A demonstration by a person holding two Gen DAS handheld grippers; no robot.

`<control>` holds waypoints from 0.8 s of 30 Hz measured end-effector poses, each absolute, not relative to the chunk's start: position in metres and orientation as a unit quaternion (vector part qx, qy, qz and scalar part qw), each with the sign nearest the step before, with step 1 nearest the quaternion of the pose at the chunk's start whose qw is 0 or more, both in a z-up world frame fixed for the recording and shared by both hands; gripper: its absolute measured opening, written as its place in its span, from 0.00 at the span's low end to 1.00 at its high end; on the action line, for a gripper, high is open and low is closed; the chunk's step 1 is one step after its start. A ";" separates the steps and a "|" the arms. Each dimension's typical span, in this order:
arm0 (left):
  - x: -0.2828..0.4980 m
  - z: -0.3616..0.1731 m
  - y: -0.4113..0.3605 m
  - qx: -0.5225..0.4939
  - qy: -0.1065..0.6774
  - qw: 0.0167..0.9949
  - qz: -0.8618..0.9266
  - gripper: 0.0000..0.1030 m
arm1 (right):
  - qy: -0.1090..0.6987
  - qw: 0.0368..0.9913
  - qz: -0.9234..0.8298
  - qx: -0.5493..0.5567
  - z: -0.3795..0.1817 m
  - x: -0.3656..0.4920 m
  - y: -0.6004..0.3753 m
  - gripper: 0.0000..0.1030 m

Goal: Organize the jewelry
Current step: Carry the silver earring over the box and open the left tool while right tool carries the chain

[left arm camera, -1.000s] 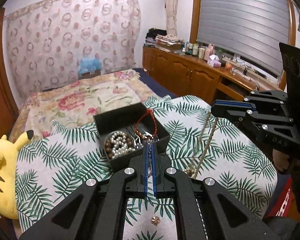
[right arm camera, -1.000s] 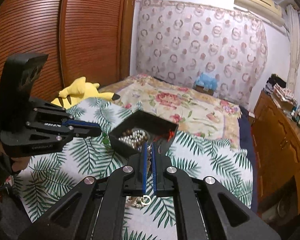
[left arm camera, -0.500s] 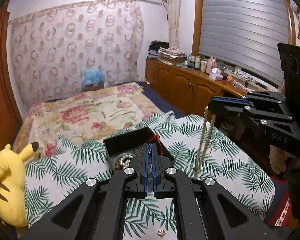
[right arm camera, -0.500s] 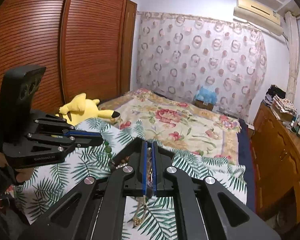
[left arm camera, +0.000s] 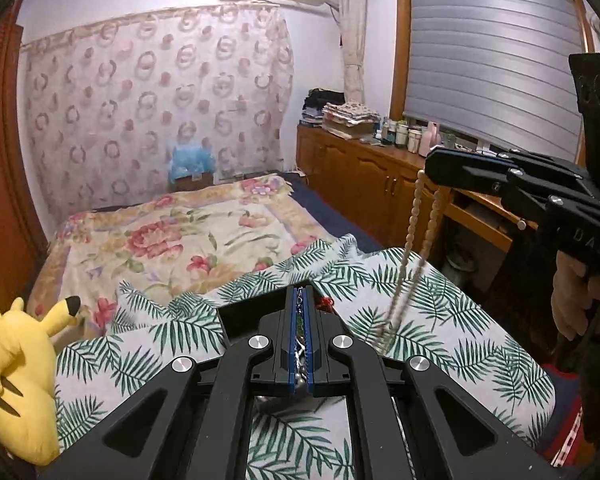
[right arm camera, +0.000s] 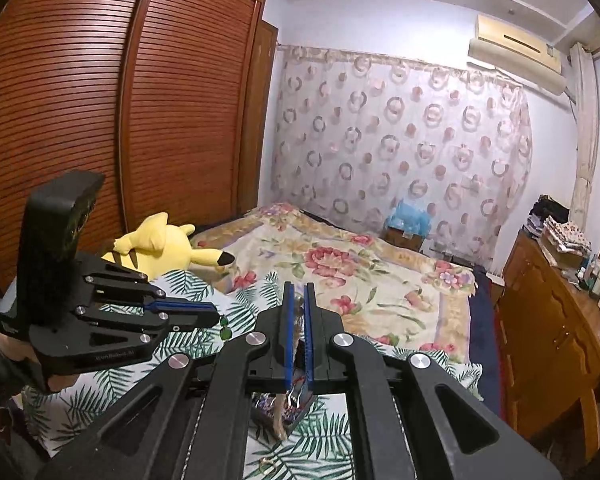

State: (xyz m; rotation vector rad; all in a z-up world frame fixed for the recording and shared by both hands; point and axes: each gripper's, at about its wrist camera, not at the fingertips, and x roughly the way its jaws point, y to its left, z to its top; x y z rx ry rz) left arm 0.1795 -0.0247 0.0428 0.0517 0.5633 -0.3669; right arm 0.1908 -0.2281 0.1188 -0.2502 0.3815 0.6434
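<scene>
Lifted higher: right gripper (left arm camera: 430, 166) clamped on beaded necklace (left arm camera: 414, 216), left gripper (left arm camera: 299, 334) on silver chain (left arm camera: 299, 350); risk tangling.

A cream beaded necklace (left arm camera: 414, 216) hangs straight down in two strands, its lower end blurred above the palm-leaf cloth (left arm camera: 440, 320). A thin silvery chain with small green beads (left arm camera: 300, 332) is pinched upright and dangles. Only a corner of the black jewelry box (left arm camera: 240, 318) shows, with a bit of red cord (left arm camera: 326, 303) at its rim.
</scene>
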 end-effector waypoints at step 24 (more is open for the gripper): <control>0.216 -0.014 -0.006 0.010 0.351 0.927 -0.135 0.33 | 0.241 0.906 0.332 -0.108 0.085 0.272 -0.195 0.05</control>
